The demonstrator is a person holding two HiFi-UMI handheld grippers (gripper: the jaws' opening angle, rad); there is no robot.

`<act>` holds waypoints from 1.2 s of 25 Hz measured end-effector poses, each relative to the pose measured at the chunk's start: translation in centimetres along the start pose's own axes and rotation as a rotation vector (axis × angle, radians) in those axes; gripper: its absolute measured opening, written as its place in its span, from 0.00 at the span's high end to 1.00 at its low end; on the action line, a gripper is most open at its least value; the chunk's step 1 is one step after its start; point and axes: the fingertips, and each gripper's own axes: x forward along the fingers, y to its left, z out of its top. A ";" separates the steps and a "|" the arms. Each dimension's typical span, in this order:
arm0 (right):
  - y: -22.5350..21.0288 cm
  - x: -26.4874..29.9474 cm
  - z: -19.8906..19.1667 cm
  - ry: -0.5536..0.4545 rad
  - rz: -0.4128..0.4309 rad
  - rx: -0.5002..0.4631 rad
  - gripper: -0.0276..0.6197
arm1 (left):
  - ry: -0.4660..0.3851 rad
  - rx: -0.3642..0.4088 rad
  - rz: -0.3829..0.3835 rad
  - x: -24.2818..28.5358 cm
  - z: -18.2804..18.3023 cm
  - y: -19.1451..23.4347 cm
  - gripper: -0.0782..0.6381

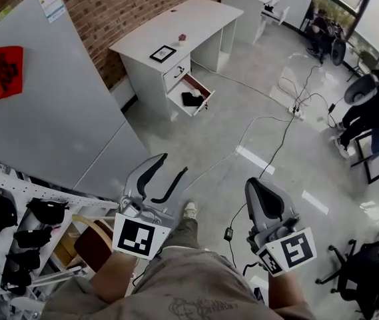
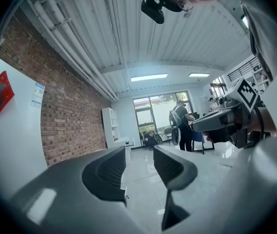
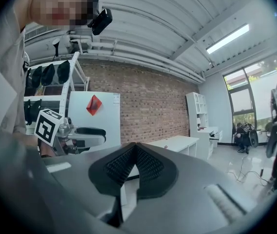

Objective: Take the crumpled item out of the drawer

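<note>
1. Left tongs (image 1: 174, 164), lower centre of the head view: jaws stand wide apart with nothing between them. In the left gripper view, bare floor (image 2: 139, 184) shows through the gap.
2. Right tongs (image 1: 256, 187), lower right of centre: jaws are closed tip to tip and grip nothing.
3. Drawer (image 1: 200, 85), upper centre: pulled open from the white table (image 1: 176, 22), which stands against the brick wall (image 1: 129, 5).
4. Crumpled item (image 1: 191, 99): dark, lying inside the open drawer, well apart from both tongs.
</note>
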 end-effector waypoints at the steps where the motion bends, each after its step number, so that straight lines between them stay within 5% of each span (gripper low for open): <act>1: -0.7 1.5 0.0 0.007 -0.001 0.002 0.91 | 0.007 0.009 -0.008 1.2 -0.3 1.0 0.66; 13: -9.0 17.2 2.1 0.040 -0.031 -0.007 0.91 | 0.039 0.015 -0.039 14.4 -3.1 13.1 0.66; 30: -21.9 30.3 1.7 0.051 0.020 -0.032 0.91 | 0.047 0.023 0.048 29.4 -5.7 20.9 0.66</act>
